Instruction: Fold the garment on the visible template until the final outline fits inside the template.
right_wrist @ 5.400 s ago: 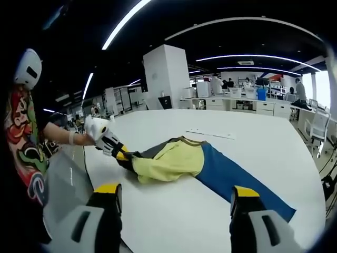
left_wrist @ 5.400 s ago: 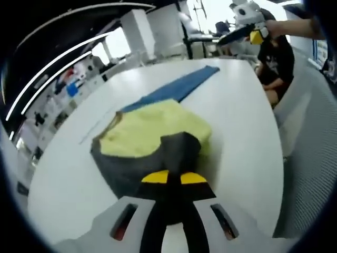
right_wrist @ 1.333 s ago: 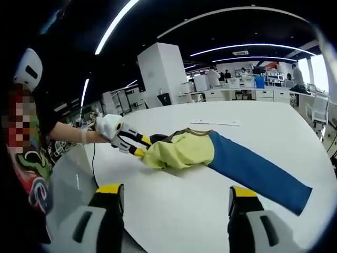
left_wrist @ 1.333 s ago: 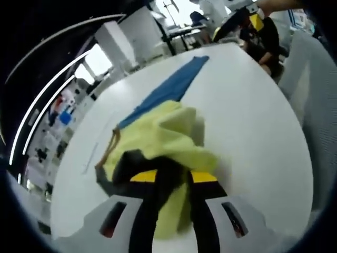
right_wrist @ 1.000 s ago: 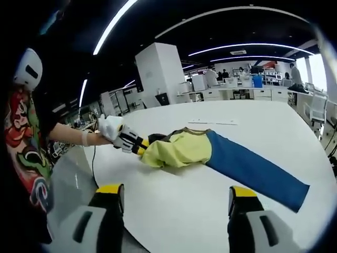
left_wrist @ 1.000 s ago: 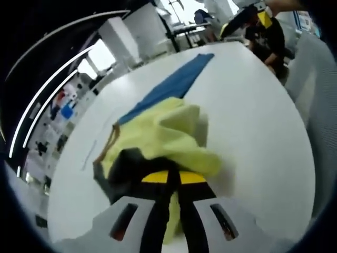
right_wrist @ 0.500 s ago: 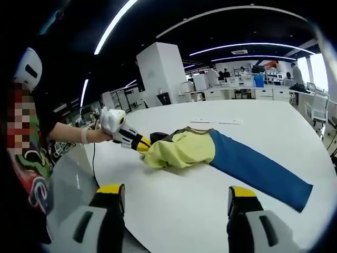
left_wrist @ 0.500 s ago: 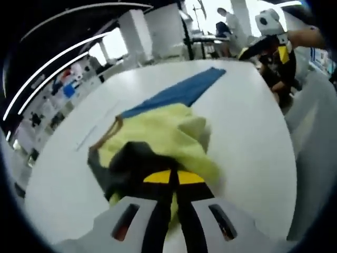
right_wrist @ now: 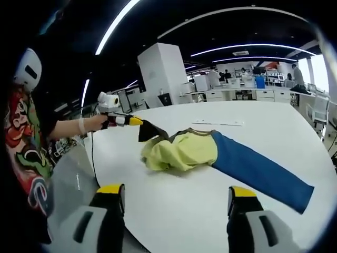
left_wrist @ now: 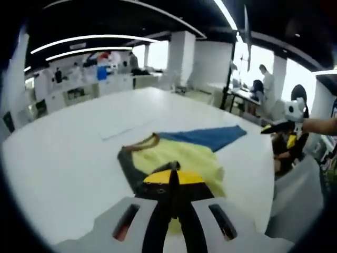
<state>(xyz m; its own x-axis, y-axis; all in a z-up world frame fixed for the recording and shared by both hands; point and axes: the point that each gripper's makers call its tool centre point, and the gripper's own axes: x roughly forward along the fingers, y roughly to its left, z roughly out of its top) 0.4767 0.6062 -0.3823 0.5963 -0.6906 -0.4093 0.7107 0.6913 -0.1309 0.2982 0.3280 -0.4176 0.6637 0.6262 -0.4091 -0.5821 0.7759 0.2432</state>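
A large white table (right_wrist: 221,211) carries a colour-block garment (right_wrist: 221,155) lying roughly across its middle, with bare tabletop all around it. The right gripper view shows the whole garment from the side: a rumpled yellow body at the left, a long blue part running right and nearer toward the table's near-right edge, and a dark grey part (right_wrist: 149,132) lifted off the table at the far left. That raised grey part is pinched in the left gripper (right_wrist: 138,122), held by a person's hand (right_wrist: 97,122) beside the table's left edge; its yellow-tipped jaws are pressed together on the cloth. The left gripper view looks along those jaws, where the left gripper (left_wrist: 172,176) shows its yellow tips closed on the grey fabric, with the yellow body just past them and the blue part stretching away to the right.

The right gripper (right_wrist: 176,191) stands near the table's near edge, well apart from the garment, its two yellow-tipped jaws spread wide with nothing between them; from the left gripper view it (left_wrist: 275,127) appears beyond the far right edge of the table. A thin strip (right_wrist: 217,123) lies on the far side of the table, apart from the garment. Open tabletop lies between the garment and every edge, widest on the far side.
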